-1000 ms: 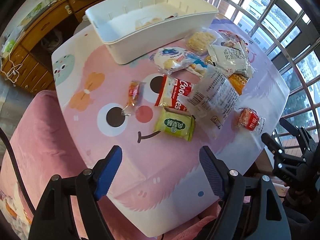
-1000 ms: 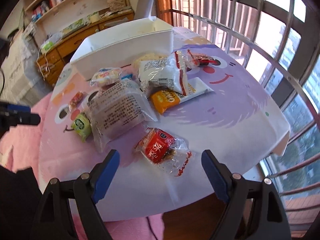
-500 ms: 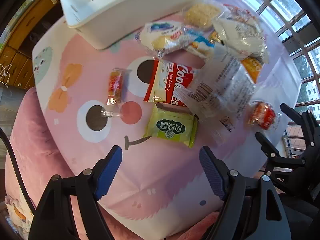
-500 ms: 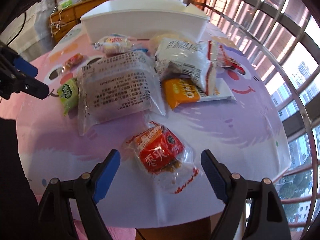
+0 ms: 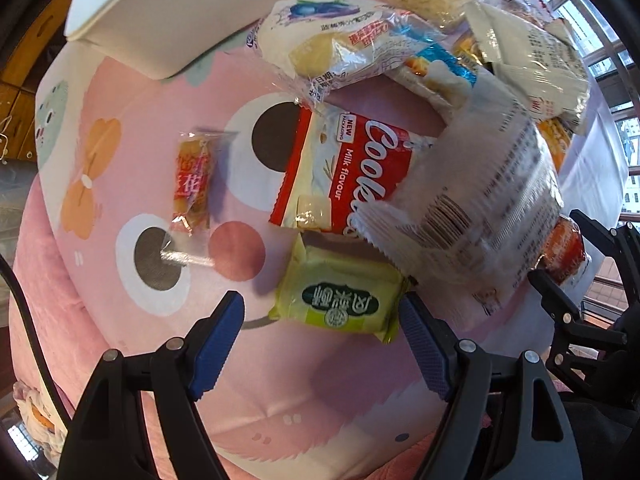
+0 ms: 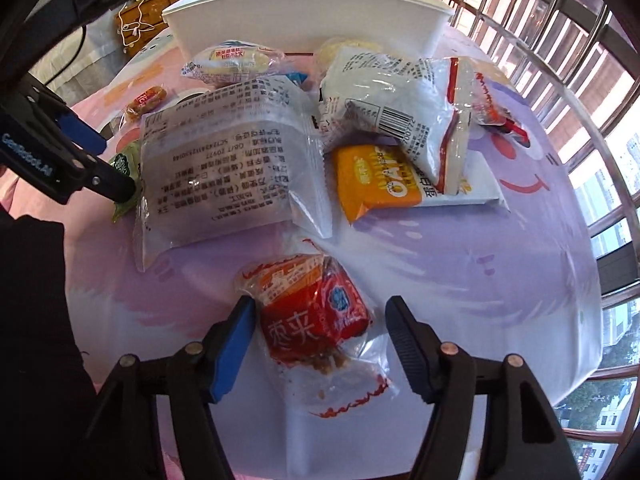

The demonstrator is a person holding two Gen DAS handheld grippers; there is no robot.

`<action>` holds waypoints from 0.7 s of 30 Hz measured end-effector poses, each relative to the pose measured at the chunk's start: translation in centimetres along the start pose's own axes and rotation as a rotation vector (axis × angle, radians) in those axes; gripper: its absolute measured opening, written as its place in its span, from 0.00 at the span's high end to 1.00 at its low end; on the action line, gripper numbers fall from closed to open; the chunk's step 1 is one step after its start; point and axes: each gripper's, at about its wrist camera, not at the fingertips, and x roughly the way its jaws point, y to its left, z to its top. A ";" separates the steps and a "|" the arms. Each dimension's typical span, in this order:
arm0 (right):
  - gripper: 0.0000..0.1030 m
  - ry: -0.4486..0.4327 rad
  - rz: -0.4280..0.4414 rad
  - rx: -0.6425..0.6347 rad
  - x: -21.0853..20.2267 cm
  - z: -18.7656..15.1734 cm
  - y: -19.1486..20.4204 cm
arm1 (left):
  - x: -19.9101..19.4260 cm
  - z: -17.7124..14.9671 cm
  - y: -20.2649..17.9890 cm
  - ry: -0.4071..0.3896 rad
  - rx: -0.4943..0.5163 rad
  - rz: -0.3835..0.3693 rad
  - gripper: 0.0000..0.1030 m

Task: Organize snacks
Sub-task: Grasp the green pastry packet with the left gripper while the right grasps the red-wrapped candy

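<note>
Red snack pkt is lying on the tablecloth near the table's front edge, apart from the main pile, and is now sitting between the right gripper fingers. Those jaws are closing round it; a sec ago they were standing wider w/ the pkt further ahead. Pads aren't pressing yet: gap is showing on the right side, left pad is just beside the wrapper. No grip confirmed.

Green snack pkt is lying flat just beside the cookies pkt, partly under the edge of the big clear bag. Left gripper is hanging over it w/ jaws wide, unchanged in width, pkt's near edge lying between the tips. This view was showing the whole table a sec ago; now the pkt is filling the frame, so the gripper has come down close.

White bin is standing at the far side of the table, beyond the pile.

Assessment: both grippers are lining up a pick at once, right one ahead. Nothing is being lifted yet. Risk: loose wrapper tail on the red pkt may slip; clear bag overlapping the green pkt may drag.
</note>
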 end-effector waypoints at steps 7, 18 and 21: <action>0.37 -0.001 0.028 -0.021 0.3 0.8 -0.6 | 0.9 1.9 0.7 0.019 -0.006 -0.016 0.24; 0.50 -0.006 0.039 -0.018 0.2 1.4 -0.9 | 1.2 2.5 -0.5 -0.023 -0.005 -0.043 0.43; 0.50 -0.001 0.044 -0.006 0.2 1.3 -0.8 | 1.1 2.3 -1.2 -0.028 -0.028 -0.054 0.46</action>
